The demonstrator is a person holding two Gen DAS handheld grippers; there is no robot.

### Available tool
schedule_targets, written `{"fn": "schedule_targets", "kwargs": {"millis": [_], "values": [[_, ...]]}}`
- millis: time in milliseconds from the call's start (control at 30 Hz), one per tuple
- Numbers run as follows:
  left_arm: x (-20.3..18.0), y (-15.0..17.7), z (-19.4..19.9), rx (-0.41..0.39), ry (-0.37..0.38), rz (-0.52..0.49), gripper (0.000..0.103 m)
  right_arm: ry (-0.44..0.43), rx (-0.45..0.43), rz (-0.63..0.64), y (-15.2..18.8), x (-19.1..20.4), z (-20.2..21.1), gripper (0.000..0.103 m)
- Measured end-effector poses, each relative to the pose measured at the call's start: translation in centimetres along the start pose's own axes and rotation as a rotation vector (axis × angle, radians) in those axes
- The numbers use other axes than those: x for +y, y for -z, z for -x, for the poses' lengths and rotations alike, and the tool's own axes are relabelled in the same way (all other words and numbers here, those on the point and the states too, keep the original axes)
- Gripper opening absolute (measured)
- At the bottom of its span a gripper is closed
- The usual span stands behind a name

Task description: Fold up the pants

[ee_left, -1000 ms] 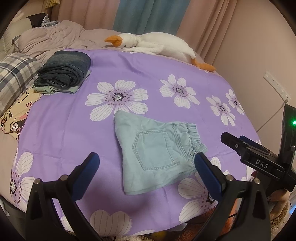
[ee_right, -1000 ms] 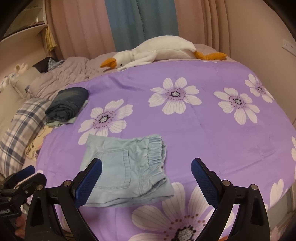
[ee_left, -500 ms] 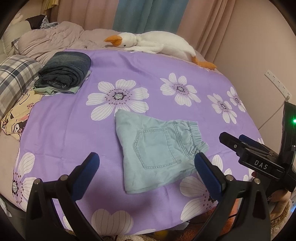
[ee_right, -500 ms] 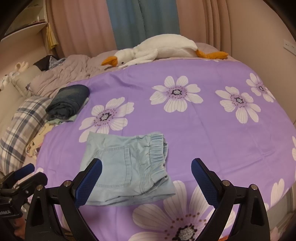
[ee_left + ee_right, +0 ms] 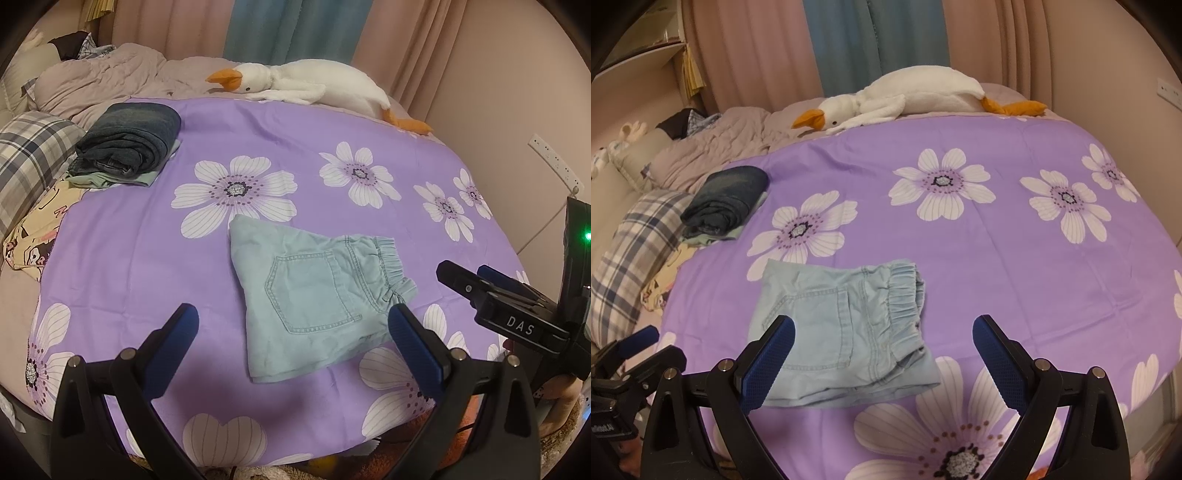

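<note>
Folded shorts [image 5: 314,295] flat on purple bedspread [image 5: 147,258], tongs [image 5: 293,332] apart.

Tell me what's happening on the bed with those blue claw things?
A person is folding pants using a claw in each hand. The light blue shorts lie folded in half on the purple flowered bedspread. The left claw and right claw both hover open above them, holding nothing. Folded dark jeans sit further back, near a toy goose.
</note>
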State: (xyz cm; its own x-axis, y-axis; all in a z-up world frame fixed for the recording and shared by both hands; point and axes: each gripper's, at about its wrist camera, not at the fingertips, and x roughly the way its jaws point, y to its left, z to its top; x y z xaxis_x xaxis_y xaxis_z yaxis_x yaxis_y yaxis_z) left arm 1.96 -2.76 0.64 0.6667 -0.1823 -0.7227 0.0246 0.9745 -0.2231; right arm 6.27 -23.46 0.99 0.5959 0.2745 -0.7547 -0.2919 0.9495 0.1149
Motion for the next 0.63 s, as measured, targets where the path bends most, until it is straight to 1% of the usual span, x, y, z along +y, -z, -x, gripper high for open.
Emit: {"fn": "schedule_targets", "kwargs": {"millis": [633], "values": [[0.01, 0.19, 0.39, -0.006, -0.001, -0.014, 0.102, 0.003, 0.001, -0.003, 0.26, -0.23, 0.14, 0.096]]}}
